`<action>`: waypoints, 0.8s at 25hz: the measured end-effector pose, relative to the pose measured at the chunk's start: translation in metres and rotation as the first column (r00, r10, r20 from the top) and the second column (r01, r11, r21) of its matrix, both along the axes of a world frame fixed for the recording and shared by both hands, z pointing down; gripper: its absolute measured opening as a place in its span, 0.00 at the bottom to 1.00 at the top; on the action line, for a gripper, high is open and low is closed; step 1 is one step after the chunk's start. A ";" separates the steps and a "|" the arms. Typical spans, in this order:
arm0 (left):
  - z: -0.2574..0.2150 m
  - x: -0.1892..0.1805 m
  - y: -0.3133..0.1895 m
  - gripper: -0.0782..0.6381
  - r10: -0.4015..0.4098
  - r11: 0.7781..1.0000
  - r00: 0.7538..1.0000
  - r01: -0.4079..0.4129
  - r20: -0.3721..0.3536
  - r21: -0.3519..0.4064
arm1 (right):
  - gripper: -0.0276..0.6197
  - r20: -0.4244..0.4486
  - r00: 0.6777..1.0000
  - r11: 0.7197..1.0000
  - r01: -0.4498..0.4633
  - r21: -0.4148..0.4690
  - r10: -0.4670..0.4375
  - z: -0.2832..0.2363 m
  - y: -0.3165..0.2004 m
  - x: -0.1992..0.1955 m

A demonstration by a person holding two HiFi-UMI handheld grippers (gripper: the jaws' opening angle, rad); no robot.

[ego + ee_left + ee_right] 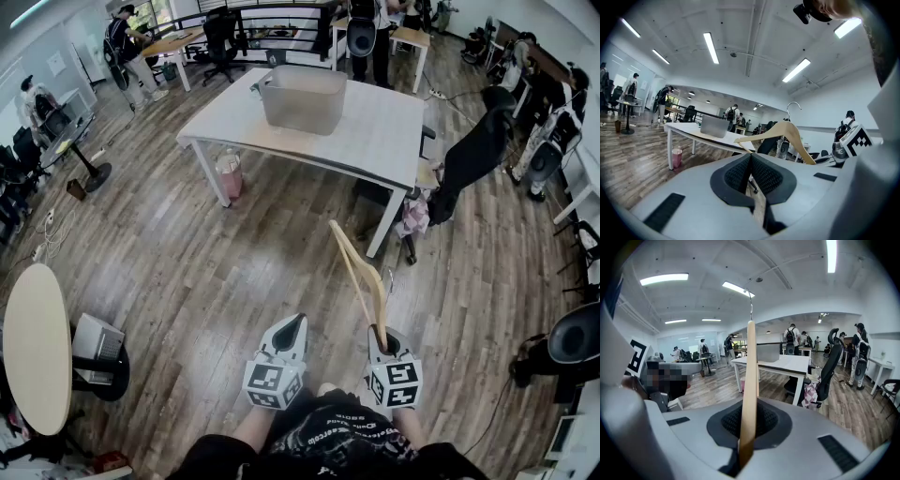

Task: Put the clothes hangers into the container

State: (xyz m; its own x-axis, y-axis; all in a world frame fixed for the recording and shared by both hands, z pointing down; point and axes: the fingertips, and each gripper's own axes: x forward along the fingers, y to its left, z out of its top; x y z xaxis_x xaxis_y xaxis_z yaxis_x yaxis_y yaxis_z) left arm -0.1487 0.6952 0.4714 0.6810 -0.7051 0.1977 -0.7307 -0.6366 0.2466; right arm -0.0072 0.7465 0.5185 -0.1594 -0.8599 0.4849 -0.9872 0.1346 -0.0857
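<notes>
Carrying step: hanger [361, 272] clamped at one end in right gripper [379, 330], angled up and forward. Left gripper [295, 321] jaws together, empty. Container [302, 98] on table [375, 131], well apart ahead. Next, probably: approach, lift hanger over rim, release. Nearby: black chair [473, 155] right of table, pink bin [229, 173] by its leg.
</notes>
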 end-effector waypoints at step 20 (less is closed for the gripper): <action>-0.009 -0.043 -0.028 0.14 0.061 0.998 0.997 -0.060 -0.052 0.010 | 0.05 -0.060 0.998 1.000 0.011 0.029 -0.009 -0.019 -0.022 -0.050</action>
